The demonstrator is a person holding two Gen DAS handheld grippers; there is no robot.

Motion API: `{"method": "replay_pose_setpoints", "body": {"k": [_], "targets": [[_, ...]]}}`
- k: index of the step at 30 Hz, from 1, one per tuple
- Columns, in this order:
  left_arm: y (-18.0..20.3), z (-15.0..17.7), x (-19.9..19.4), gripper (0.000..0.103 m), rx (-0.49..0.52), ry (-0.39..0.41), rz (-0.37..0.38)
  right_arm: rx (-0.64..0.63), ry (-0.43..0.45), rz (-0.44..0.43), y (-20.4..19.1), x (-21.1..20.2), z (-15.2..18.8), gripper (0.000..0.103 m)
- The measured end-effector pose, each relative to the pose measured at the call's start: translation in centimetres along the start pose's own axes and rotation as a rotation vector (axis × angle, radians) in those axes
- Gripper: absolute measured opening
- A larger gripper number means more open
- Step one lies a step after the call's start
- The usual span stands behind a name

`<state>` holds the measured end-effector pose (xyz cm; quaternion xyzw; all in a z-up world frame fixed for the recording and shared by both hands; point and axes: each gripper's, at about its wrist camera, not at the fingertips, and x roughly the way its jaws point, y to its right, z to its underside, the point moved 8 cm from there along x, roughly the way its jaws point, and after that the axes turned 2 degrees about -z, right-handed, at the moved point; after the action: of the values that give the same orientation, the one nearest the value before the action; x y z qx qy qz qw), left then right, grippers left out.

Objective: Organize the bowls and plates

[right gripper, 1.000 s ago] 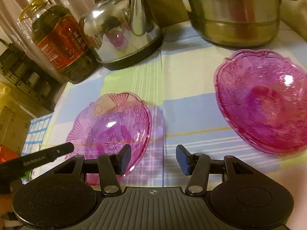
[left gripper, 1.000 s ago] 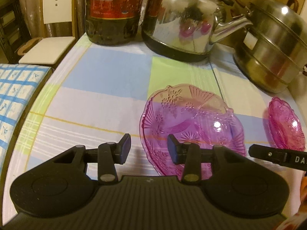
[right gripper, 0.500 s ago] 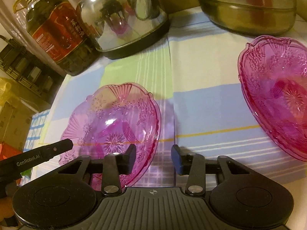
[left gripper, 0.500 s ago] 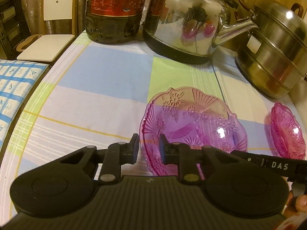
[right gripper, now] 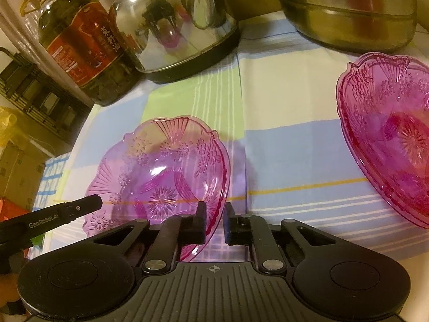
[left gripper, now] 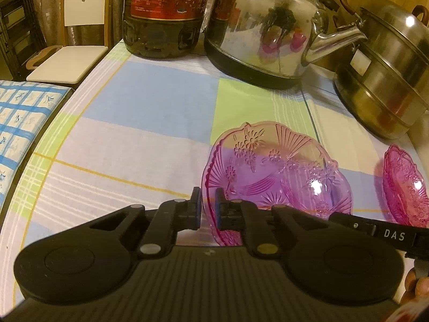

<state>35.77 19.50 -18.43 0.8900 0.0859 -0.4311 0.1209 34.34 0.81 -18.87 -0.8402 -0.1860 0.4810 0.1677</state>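
We have both sets of jaws clamped on opposite near rims of the pink bowl (left gripper: pixel 276 177) at the tabletop's (left gripper: pixel 150 112) near middle: left gripper (left gripper: pixel 207 209), right gripper (right gripper: pixel 214 222). Uneven lifting could twist the thin rim free.

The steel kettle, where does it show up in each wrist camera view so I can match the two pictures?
Left wrist view: the steel kettle is top centre, spout pointing right toward the steamer pot.
Right wrist view: the kettle is top centre-left, just right of the oil bottle.
Shared landmark: the oil bottle stands immediately left of the kettle in both.
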Motion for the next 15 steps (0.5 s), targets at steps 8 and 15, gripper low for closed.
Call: {"method": "replay_pose_setpoints", "body": {"k": [8, 15], "targets": [[0.1, 0.0, -0.1, 0.008, -0.001, -0.003, 0.003, 0.002, 0.0, 0.009, 0.0, -0.2, 0.0, 0.012], [0.6, -0.2, -1.3, 0.008, 0.005, 0.014, 0.014, -0.005, 0.025, 0.01, -0.2, -1.4, -0.3, 0.012]]}}
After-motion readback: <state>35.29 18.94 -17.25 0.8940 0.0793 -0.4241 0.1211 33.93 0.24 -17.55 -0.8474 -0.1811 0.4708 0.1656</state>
